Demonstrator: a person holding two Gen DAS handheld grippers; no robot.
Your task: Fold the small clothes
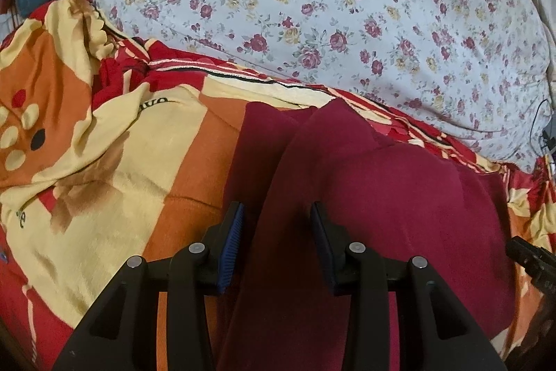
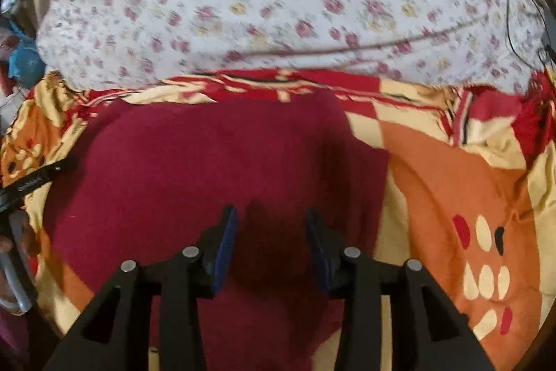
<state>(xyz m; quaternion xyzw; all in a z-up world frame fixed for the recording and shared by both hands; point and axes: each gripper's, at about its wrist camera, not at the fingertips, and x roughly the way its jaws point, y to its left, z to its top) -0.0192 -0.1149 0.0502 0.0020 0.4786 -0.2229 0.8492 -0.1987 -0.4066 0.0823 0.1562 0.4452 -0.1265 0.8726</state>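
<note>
Left wrist view: maroon garment [image 1: 365,190] lies on the patterned blanket [image 1: 114,141], toward the blanket's far edge where the floral quilt [image 1: 312,6] begins. One narrow doubled strip of it runs from the near frame edge up between the fingers of the left gripper [image 1: 276,232]; jaws part-spread, pads flanking the strip, no pinch that I can make out. Long axis of that strip runs away from the camera toward the quilt, ending in two pointed peaks. A black device tip, probably the other gripper, shows at the right edge. Right wrist view, blurred: garment [image 2: 208,169] reads as one broad, fairly flat panel, its far edge roughly parallel to the blanket's far edge [image 2: 278,82]. Right gripper [image 2: 271,242] hangs over the panel's near part, jaws spread, nothing between them. Judgement: one side fold made or under way; further folds remain.
</note>
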